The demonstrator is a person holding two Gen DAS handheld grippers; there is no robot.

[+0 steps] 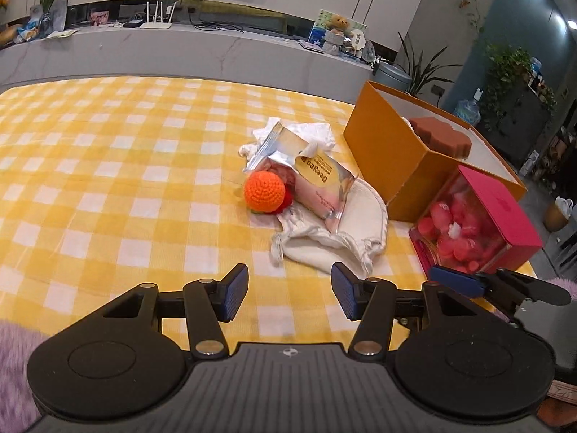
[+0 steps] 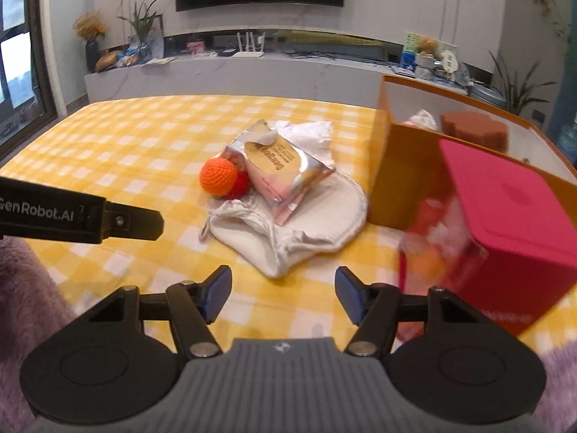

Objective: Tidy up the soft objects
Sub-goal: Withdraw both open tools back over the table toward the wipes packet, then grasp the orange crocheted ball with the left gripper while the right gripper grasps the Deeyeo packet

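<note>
Over on the left, the yellow-and-white checked surface [image 1: 108,166] lies bare, and the left gripper [image 1: 290,290] hangs low above its near edge, jaws apart with nothing between the blue pads. Moving right, there's the little heap of soft things in the middle: an orange crocheted ball [image 1: 262,192] sits touching a red knitted piece [image 2: 238,184] tucked behind it, and a silvery wipes packet [image 1: 310,180] leans tilted across both. The packet rests on a white drawstring pouch [image 1: 337,238], which spreads flat toward the near side, and a crumpled white cloth [image 1: 310,131] pokes out on the far side of the packet. The right gripper [image 2: 283,294] hovers just short of the pouch, jaws parted and empty too. Further right stands the open orange box [image 1: 386,155], with a brown sponge-like block [image 1: 441,137] inside it. Just beside the box, on its near side, sits a pink-lidded clear container [image 1: 479,227] full of pinkish-red pieces, blurred in the right wrist view.
</note>
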